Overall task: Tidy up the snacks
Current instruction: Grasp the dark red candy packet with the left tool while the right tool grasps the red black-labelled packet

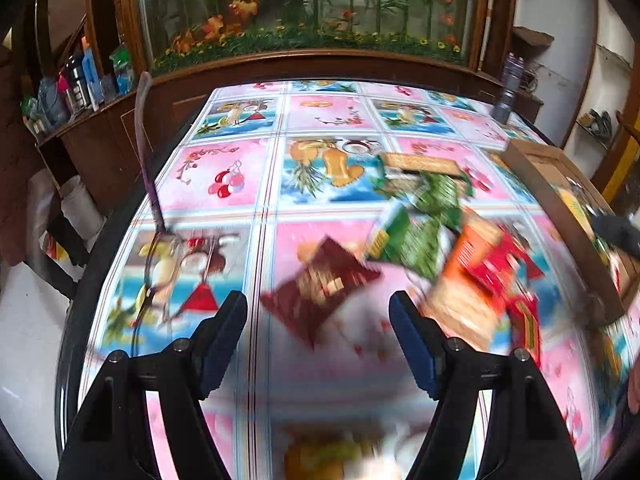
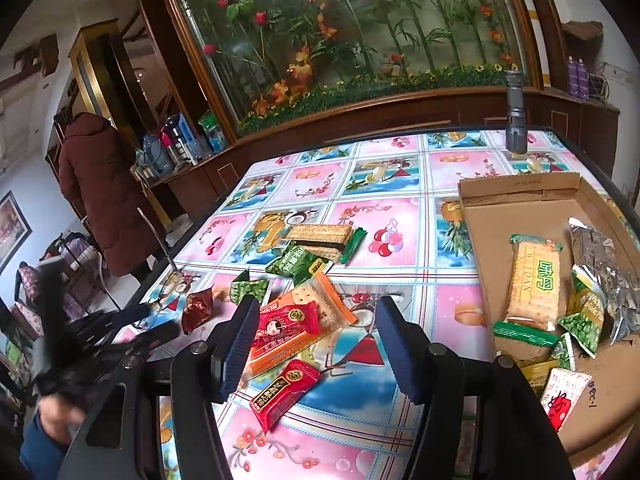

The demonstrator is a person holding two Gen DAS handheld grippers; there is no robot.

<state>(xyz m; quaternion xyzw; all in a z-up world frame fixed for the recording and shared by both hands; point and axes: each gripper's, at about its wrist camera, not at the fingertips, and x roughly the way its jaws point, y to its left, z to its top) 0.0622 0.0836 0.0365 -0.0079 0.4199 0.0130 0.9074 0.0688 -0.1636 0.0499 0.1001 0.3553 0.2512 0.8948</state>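
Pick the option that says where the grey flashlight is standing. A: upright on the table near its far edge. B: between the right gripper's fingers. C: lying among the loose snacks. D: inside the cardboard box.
A: the flashlight stands upright on the table near its far edge, beyond the cardboard box.

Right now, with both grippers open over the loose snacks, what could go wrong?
The two red packets overlap the orange cracker pack between the right gripper's fingers, so closing may catch more than one. The left gripper heads for the dark red packet while its view is blurred, so it may miss. The cardboard box sits close to the table's edge.
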